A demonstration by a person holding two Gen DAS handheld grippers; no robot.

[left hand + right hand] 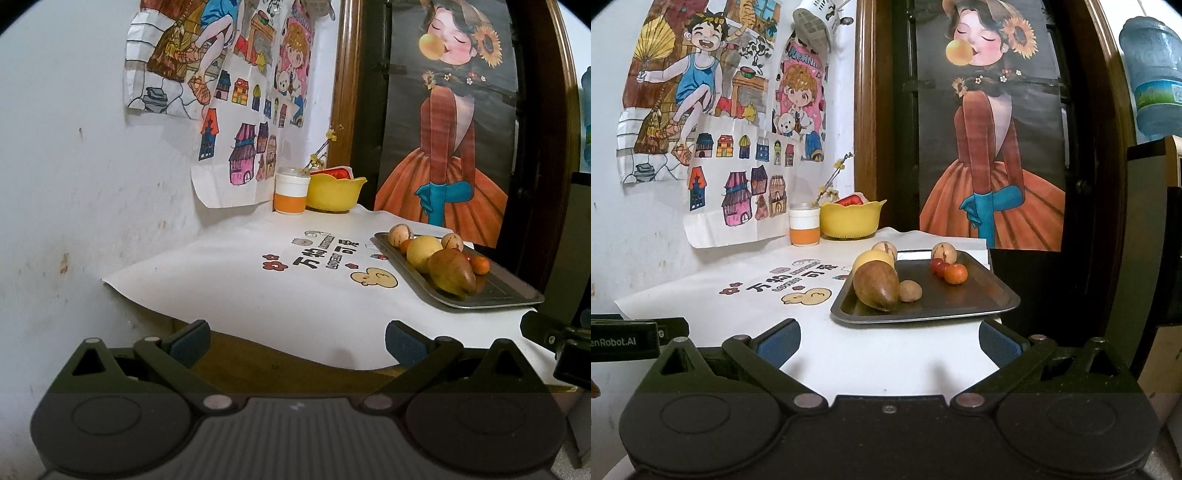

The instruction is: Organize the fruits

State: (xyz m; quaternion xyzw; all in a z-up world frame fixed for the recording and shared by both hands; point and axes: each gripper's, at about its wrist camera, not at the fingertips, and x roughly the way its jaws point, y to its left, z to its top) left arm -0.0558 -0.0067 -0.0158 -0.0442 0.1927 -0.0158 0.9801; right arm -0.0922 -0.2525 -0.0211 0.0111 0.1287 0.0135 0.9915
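Both grippers, left [297, 343] and right [888, 341], gape wide and empty. Fruit fills the tray [979, 306] at twelve o'clock. The bowl [851, 219] holds something red, perhaps fruit.

Metal tray [979, 295], dark and shallow, rectangular with rounded corners, lies flat on the white tablecloth with fruit at its 9 and 12 o'clock parts, right wrist view. At 9 o'clock: large brown-green mango [876, 286] on its side, pointed end toward the camera, touching a yellow round fruit [873, 258] behind it and a small brown round fruit [910, 291] at its 3 o'clock. At 12 o'clock: two tan streaked round fruits [943, 253] at the far rim, well apart, with a small orange fruit [955, 274] touching two dark red ones [937, 265].
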